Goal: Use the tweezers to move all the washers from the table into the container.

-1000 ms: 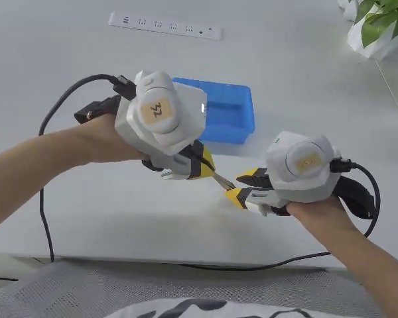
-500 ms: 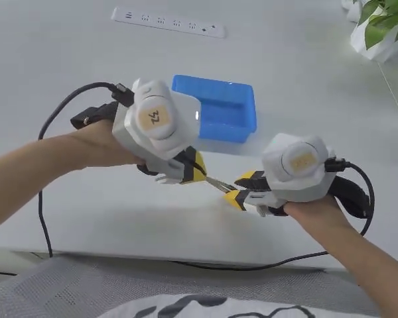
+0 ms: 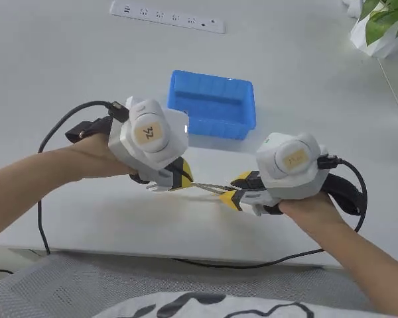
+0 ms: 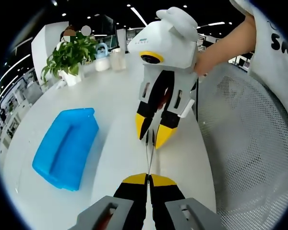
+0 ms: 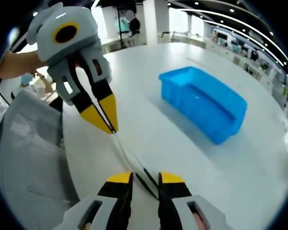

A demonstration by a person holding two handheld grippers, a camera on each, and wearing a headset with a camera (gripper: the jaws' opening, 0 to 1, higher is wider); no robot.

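Both grippers now sit clear of the bin, on its near side; a second ago the left gripper overlapped its near left corner. The tweezers lie more level than they did.

From the head view, the two forearms come in from the lower corners and converge. The grippers point at each other, tips almost meeting, over the table nearer the person than the bin. The left hand is wrapped round its gripper from behind, and a cable loops away from it.

The left gripper's jaws are pressed together on one end of the tweezers, which run straight out toward the right gripper. The right gripper's jaws stand a narrow gap apart with the other end of the tweezers in that gap. Whether they press on it I cannot tell.

The blue bin rests flat on the table, apart from both grippers. Beyond the bin lies a white power strip. A plant stands beyond the bin to its right.
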